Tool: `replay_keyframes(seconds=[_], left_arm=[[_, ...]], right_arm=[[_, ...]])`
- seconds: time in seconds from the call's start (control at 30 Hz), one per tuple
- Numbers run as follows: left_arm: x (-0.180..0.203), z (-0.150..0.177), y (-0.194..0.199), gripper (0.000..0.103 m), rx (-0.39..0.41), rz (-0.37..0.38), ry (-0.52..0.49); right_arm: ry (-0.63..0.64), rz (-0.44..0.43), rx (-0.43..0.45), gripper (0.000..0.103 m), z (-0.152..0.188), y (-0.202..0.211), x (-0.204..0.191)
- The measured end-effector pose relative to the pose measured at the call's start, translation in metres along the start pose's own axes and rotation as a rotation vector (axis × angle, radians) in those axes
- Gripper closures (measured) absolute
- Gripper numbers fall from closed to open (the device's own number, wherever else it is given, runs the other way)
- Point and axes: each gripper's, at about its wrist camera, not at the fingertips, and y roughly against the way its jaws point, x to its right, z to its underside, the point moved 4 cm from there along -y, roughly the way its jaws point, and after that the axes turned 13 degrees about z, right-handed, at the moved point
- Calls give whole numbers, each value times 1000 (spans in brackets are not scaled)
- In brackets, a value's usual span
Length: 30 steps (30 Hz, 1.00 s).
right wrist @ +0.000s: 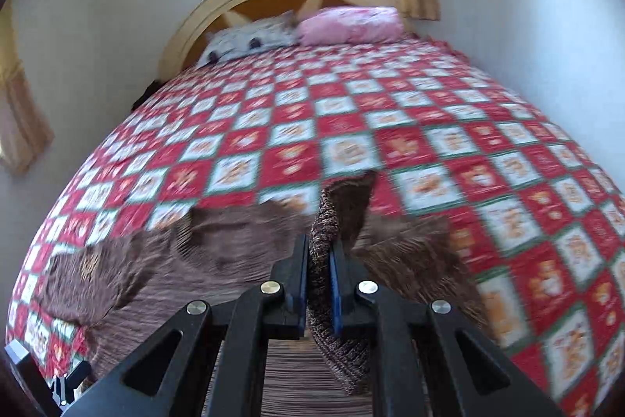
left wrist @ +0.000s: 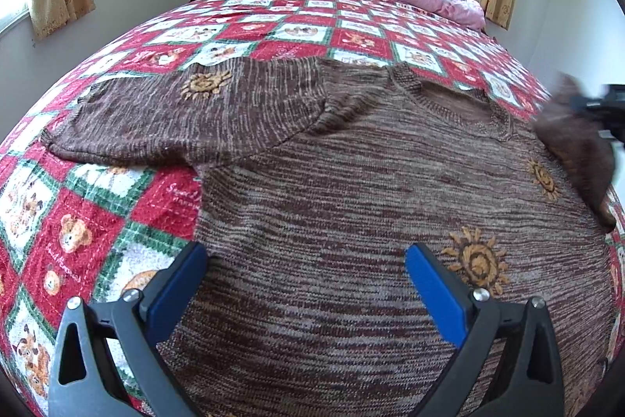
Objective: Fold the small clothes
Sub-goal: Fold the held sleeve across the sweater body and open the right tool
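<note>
Right wrist view, sweater sleeve (right wrist: 336, 217) pinched between fingers (right wrist: 299, 272), lifted off bedspread (right wrist: 449, 143)

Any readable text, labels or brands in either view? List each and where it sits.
"Sweet...": white script on a red square of the quilt, beside the sweater; the rest is too small to read.
Script on other quilt squares: too blurred.
Right wrist view: nothing legible.
Grippers: no visible markings.

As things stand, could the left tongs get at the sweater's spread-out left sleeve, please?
Probably yes. The left tongs hang open over the sweater, and the left sleeve lies flat on the bedspread ahead with nothing on it. The right tongs grip the other sleeve, off to the side.
</note>
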Motion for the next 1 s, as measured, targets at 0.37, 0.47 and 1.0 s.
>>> replay_keyframes(seconds=[0.37,0.47,1.0], left_arm=[[-1,0,0,0,7,16,9],[-1,0,0,0,7,16,9],[-1,0,-1,0,3,8,5]], right_arm=[[125,-34,-121,91,63,-62,-104],[142,-143,-148,74,65,-60,-110],[-10,-123,-211,86,69,-56,17]])
